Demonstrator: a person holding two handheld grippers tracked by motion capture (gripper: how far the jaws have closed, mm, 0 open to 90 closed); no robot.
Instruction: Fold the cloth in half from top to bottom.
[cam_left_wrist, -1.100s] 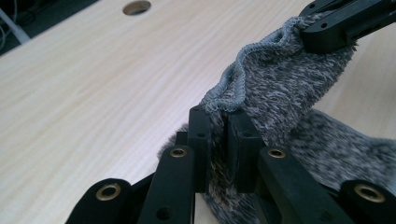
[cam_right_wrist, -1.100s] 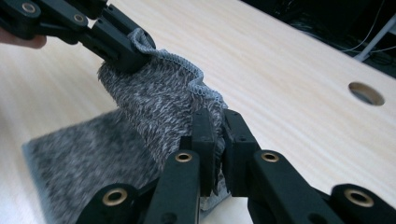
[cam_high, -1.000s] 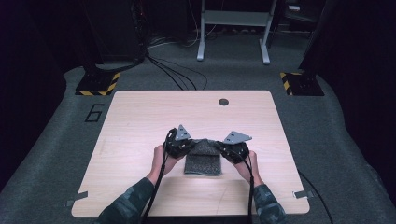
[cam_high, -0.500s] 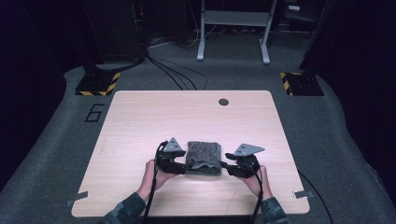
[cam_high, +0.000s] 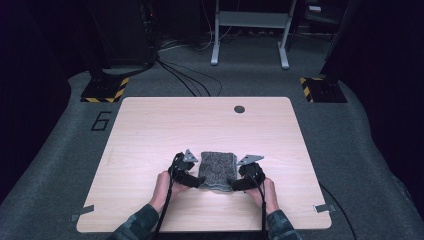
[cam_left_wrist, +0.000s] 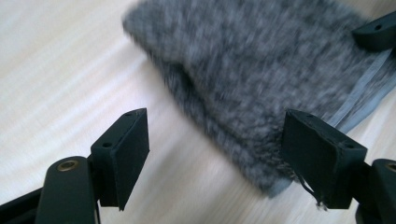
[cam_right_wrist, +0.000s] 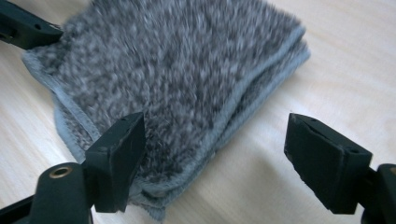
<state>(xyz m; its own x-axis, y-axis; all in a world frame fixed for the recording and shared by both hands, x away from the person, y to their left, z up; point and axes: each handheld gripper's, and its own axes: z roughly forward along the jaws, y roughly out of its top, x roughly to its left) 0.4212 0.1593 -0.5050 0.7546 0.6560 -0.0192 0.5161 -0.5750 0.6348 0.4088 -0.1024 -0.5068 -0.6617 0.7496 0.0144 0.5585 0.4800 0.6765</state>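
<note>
Folded grey towel (cam_high: 216, 170) on tabletop (cam_high: 150, 130); both grippers, left (cam_high: 189, 176) at 9 o'clock, right (cam_high: 242, 181) at 3, now released, jaws wide, holding nothing: fold apparently finished.

From overhead on the person's side, the high view looks forward and down over the whole table (cam_high: 150, 130), while both gripper views sit low and close, facing each other across the same folded grey towel (cam_high: 217, 170), which all three views share.

light wooden table (cam_high: 150, 130) on grey carpet (cam_high: 350, 130), cables (cam_high: 185, 80) behind.
</note>
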